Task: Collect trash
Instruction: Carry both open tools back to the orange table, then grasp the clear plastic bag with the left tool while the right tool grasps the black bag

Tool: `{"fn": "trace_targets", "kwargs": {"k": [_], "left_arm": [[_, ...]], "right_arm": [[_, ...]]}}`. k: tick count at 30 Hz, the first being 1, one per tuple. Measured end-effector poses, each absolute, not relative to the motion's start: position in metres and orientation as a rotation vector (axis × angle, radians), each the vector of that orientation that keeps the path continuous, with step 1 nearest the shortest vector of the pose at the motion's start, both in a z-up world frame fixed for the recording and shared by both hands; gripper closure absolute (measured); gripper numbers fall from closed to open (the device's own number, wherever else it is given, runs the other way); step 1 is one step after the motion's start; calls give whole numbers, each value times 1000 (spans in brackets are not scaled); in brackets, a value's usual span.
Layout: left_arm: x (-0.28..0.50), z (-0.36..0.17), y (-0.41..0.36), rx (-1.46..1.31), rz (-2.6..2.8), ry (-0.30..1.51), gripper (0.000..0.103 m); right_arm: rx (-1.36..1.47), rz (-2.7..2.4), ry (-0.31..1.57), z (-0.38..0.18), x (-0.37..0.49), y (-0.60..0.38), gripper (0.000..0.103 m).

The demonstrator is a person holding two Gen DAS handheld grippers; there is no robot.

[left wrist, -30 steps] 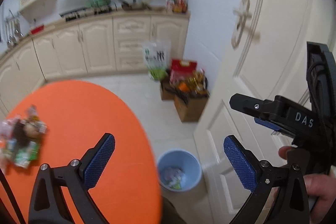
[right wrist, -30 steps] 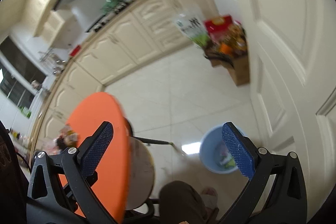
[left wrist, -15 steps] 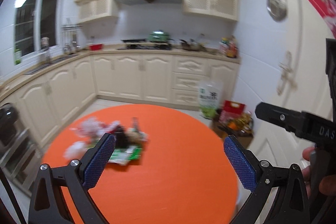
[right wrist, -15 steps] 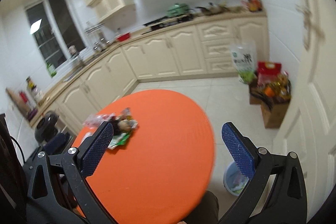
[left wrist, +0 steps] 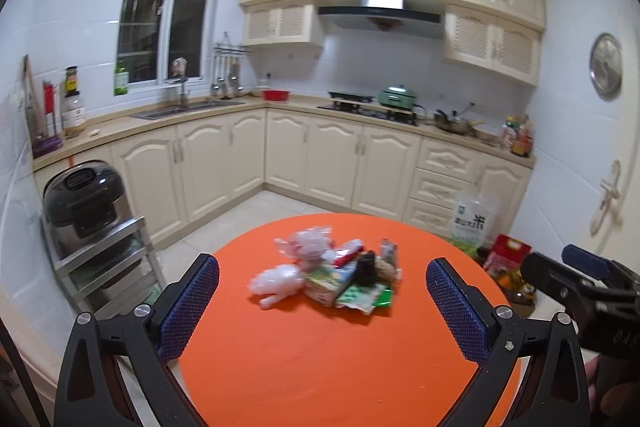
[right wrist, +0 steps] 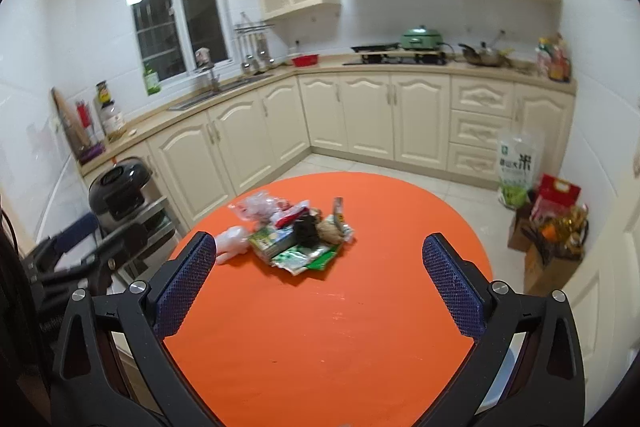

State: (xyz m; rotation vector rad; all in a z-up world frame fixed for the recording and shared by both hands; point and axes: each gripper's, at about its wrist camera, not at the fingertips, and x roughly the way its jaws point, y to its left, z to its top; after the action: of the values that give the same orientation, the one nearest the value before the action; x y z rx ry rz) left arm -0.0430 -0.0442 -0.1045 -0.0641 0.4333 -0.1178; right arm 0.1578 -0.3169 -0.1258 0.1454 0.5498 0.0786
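A pile of trash (left wrist: pixel 332 277) lies on the round orange table (left wrist: pixel 320 367): crumpled clear plastic, green and white wrappers, a red packet and a dark lump. It also shows in the right wrist view (right wrist: pixel 296 235) on the table (right wrist: pixel 340 339). My left gripper (left wrist: pixel 322 305) is open and empty, held above the near side of the table, short of the pile. My right gripper (right wrist: pixel 318 285) is open and empty, likewise short of the pile. Each gripper shows at the edge of the other's view.
A black rice cooker (left wrist: pixel 82 203) sits on a metal rack left of the table. Cream cabinets (left wrist: pixel 340 163) line the far walls. A rice bag (right wrist: pixel 518 163) and cardboard boxes of goods (right wrist: pixel 554 239) stand on the floor at the right, by a white door.
Both views have swung up and left from the floor and the blue bin by the door to the table. The trash pile has moved to the middle of both views. Both grippers stay open.
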Motion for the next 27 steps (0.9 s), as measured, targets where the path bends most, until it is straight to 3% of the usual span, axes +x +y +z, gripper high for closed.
{"fn": "trace_targets", "kwargs": {"k": [11, 23, 27], "left_arm": [[5, -112, -55, -70, -57, 514, 1], [143, -137, -72, -23, -41, 671, 1], [200, -160, -81, -3, -46, 737, 1]], "right_arm": [[80, 129, 656, -157, 205, -308, 0], [131, 140, 827, -218, 289, -320, 0], [101, 170, 872, -240, 319, -312, 13]]}}
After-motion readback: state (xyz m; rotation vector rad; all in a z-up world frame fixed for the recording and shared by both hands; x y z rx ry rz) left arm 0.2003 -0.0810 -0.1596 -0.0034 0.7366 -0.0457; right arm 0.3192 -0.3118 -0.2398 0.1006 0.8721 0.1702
